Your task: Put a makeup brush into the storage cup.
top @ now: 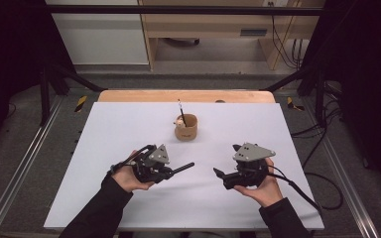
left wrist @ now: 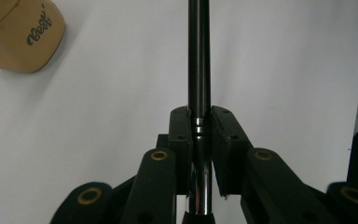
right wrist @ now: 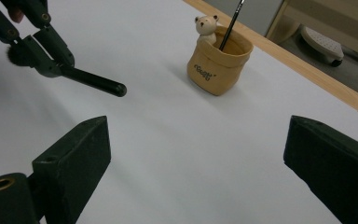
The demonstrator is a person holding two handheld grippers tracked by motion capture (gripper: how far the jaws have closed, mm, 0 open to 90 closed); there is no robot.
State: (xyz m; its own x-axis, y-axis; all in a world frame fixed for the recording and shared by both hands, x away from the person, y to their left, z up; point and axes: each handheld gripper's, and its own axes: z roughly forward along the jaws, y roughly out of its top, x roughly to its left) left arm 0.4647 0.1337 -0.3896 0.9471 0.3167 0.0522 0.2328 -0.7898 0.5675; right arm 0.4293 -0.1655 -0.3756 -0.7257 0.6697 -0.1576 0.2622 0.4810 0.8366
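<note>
High view: fixed above the near edge, facing forward and down over the whole white tabletop (top: 129, 198). Left gripper view: very close, along its own jaws. Right gripper view: low, near the surface. All three share the tan fabric-look pen holder cup (top: 186, 127) (left wrist: 21, 35) (right wrist: 219, 63).

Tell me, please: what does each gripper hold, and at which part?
The left gripper holds a black brush at the ringed metal collar, handle pointing out past the jaws. The right gripper is open and holds nothing.
</note>
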